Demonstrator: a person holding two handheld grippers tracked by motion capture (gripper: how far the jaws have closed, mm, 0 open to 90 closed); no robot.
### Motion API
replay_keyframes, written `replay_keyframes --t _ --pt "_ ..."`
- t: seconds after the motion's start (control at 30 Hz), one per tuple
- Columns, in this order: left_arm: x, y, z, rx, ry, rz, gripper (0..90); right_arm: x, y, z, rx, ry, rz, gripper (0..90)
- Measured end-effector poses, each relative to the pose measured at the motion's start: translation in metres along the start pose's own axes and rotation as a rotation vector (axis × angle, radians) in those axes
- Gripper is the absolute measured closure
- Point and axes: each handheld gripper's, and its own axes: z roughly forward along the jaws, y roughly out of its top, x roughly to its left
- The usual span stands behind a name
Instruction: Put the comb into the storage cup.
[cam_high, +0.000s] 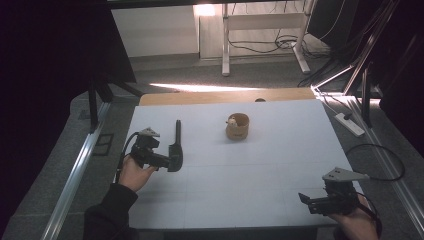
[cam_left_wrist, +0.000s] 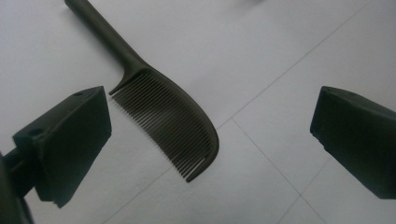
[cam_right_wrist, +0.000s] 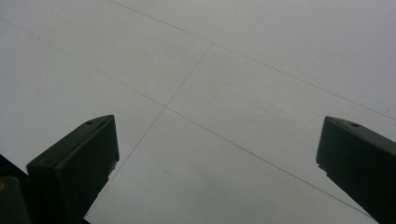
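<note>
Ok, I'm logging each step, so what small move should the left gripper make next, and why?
Probably lower the left gripper and shut it on the comb: its jaws stand wide open on either side of the toothed head, which lies flat on the table, not yet gripped.

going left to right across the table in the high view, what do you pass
left claw → comb, lying flat right at that claw's open jaws → round wooden cup near the table's middle → right claw at the near right corner, jaws open over bare table
</note>
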Motion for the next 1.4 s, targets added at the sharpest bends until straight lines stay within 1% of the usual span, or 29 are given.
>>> replay_keyframes --t 0.17,0.3,0.43,0.47,0.6,0.7,0.9,1.0,1.07,1.2,1.3,1.4 --pt "0.004 0.007 0.004 0.01 0.007 -0.002 0.0 0.0 0.0 0.0 0.0 0.0 0.0 0.0" --pt "0.008 0.012 0.008 0.016 -0.007 -0.022 0.0 0.0 0.0 0.0 0.0 0.001 0.001 0.0" --pt "0.012 0.016 0.012 0.019 -0.001 -0.029 0.0 0.0 0.0 0.0 0.001 0.002 0.0 0.0" --pt "0.014 0.017 0.013 0.024 0.001 -0.023 0.0 0.0 0.0 0.0 0.001 0.003 0.0 0.0" --pt "0.02 0.02 0.018 0.026 0.001 -0.039 0.0 0.0 0.0 0.0 0.004 0.002 -0.002 0.0" --pt "0.024 0.023 0.022 0.03 0.007 -0.052 0.0 0.0 0.0 0.0 0.005 0.002 -0.001 0.0" --pt "0.033 0.028 0.029 0.045 0.03 -0.054 0.0 0.0 0.0 0.001 0.006 0.003 -0.001 0.0" --pt "0.036 0.031 0.031 0.052 0.051 -0.047 0.0 0.0 0.0 0.001 0.007 0.003 -0.001 0.0" --pt "0.039 0.033 0.032 0.057 0.067 -0.05 0.0 0.0 0.0 0.001 0.01 0.004 -0.001 0.0" --pt "0.043 0.038 0.035 0.053 0.071 -0.063 0.0 0.0 0.0 0.001 0.011 0.004 -0.001 0.0" --pt "0.046 0.041 0.038 0.058 0.069 -0.068 0.0 0.0 0.001 0.001 0.012 0.005 -0.001 0.1" --pt "0.049 0.044 0.04 0.068 0.078 -0.065 0.0 0.0 0.001 0.002 0.012 0.009 -0.003 0.2"
